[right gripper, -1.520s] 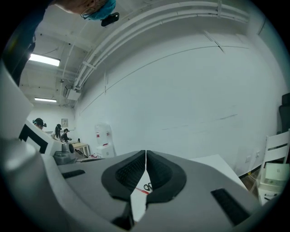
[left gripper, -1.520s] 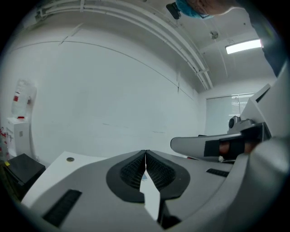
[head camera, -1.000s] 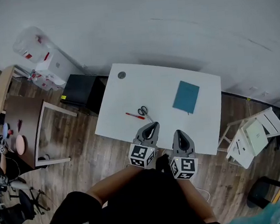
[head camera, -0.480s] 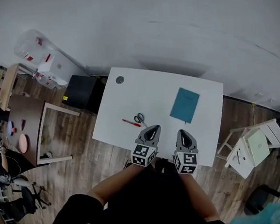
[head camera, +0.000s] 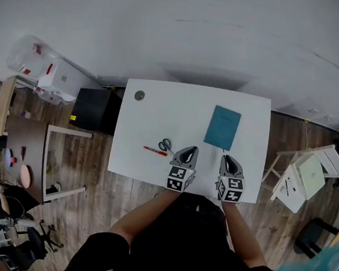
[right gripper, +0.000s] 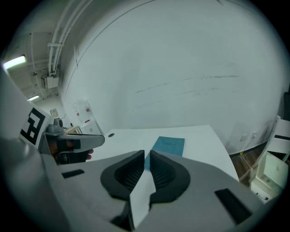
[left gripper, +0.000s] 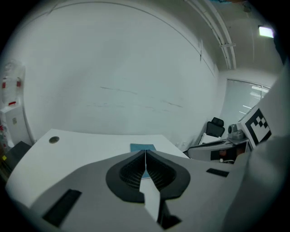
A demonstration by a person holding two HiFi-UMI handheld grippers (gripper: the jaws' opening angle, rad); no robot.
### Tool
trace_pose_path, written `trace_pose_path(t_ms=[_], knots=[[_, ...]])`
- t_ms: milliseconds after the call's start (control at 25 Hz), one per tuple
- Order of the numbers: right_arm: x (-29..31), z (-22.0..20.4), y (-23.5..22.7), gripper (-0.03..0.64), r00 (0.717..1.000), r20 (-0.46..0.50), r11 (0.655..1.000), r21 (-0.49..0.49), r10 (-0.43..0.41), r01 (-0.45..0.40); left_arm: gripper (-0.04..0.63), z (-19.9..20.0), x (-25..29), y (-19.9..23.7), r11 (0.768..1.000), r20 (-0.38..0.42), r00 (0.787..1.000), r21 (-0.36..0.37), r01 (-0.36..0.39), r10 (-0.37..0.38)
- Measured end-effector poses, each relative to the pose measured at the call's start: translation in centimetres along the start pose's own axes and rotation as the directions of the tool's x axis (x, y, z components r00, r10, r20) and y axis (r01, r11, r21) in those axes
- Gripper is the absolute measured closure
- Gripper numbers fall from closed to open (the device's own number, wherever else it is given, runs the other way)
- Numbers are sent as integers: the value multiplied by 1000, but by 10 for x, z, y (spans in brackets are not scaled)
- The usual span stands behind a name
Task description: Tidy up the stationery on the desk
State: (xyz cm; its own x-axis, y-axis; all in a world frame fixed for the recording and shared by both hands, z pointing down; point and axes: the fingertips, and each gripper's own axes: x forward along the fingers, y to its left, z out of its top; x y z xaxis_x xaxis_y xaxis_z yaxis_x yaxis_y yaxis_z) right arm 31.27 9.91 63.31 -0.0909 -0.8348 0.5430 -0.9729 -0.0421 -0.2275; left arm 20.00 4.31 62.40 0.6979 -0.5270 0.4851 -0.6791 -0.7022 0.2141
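The teal notebook [head camera: 222, 127] lies flat on the white bench [head camera: 156, 112], right of centre in the head view; the scissors [head camera: 165, 144] and the red pen [head camera: 155, 151] lie close together to its lower left; the left tool [head camera: 188, 153] and the right tool [head camera: 226, 160] hang near the bench's lower edge, each with jaws pressed together and holding nothing; the notebook seems thin and light, best pinched at an edge; the pen may roll, so grip it mid-barrel; the scissors look hard and slippery; I can read no writing.
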Motion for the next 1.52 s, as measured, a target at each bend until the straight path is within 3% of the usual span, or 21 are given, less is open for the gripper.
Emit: trace_pose_path(t_ms=[240, 520, 640, 760, 960, 1280, 1520], knots=[[41, -17, -47, 581, 993, -86, 994, 62, -83, 89, 578, -23, 56, 0, 991, -103, 992, 104, 85, -75], [79, -51, -77, 581, 969, -210, 984, 93, -132, 155, 575, -53, 96, 15, 994, -195, 976, 19, 104, -99], [91, -62, -88, 579, 961, -238, 977, 124, -139, 172, 514, -67, 112, 24, 994, -237, 965, -22, 106, -109], [102, -71, -97, 482, 953, -274, 971, 157, -131, 178, 477, -76, 126, 30, 992, -256, 961, -90, 86, -107], [113, -81, -106, 482, 945, -306, 960, 208, -117, 186, 471, -107, 144, 30, 983, -331, 934, -164, 85, -136], [124, -102, -110, 483, 931, -347, 956, 213, -118, 200, 471, -129, 156, 24, 980, -392, 907, -177, 90, -154], [127, -101, -107, 485, 934, -339, 960, 205, -115, 193, 472, -132, 157, 29, 977, -396, 910, -209, 39, -121]])
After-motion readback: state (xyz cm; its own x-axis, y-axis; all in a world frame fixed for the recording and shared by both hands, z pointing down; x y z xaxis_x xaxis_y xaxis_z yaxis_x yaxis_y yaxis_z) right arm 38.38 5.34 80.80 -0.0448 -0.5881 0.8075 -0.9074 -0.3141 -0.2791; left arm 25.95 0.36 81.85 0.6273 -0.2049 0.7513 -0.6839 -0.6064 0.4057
